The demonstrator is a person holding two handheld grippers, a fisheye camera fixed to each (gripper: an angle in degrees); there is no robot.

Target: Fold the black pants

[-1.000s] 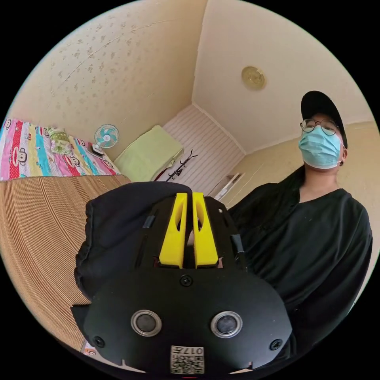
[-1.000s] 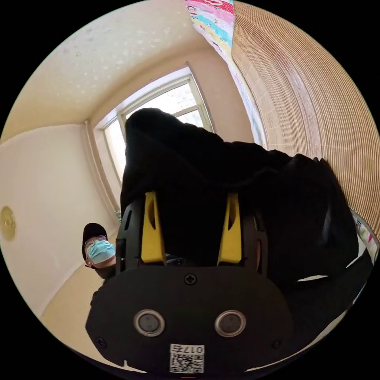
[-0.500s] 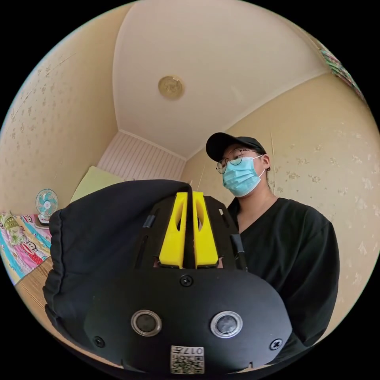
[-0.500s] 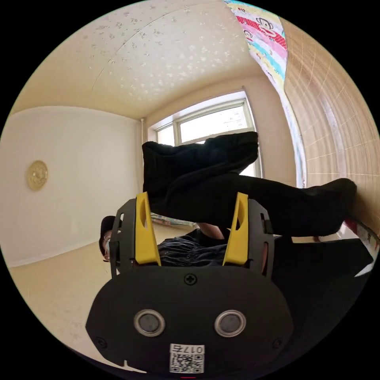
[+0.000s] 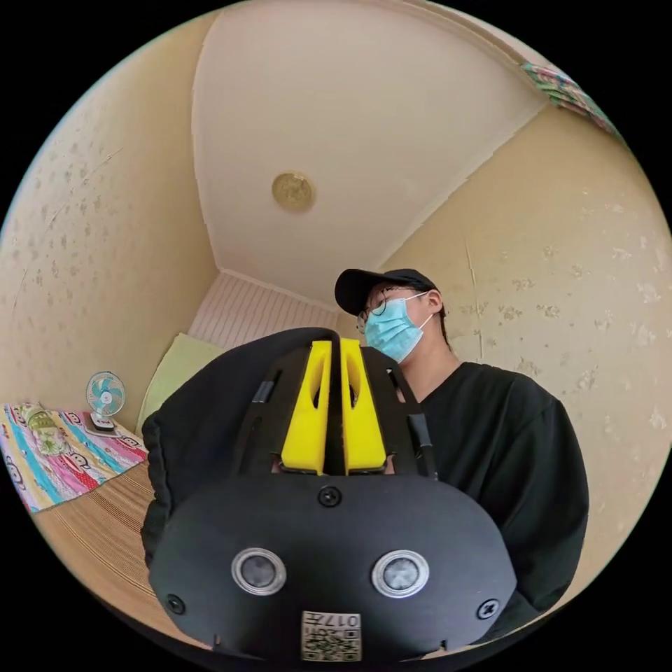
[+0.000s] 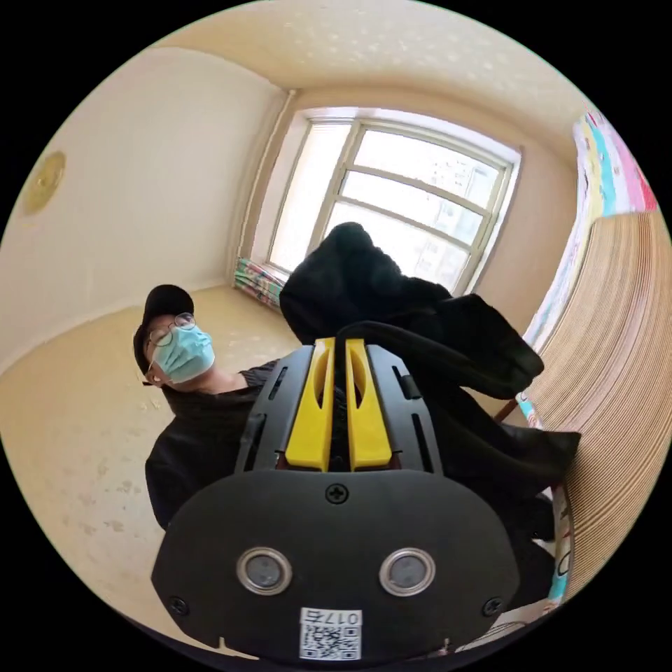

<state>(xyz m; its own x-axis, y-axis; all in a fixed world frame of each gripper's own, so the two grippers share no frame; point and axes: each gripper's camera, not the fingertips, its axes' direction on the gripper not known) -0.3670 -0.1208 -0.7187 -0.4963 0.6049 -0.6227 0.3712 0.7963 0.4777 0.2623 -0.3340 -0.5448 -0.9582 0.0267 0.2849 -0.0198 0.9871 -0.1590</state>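
Much of the black pants (image 5: 203, 413) hidden behind the left tool (image 5: 334, 350). Same behind the right tool (image 6: 338, 348). Person's lower body (image 6: 203, 441) blocked there too.

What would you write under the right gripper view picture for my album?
Yellow right tongs pinch shut on the soft black pants, held up in front of a bright window.

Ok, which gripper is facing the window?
The right gripper, shut on the pants: the window is straight beyond its jaws. The left gripper, also shut on the pants, faces the fan and ceiling light.
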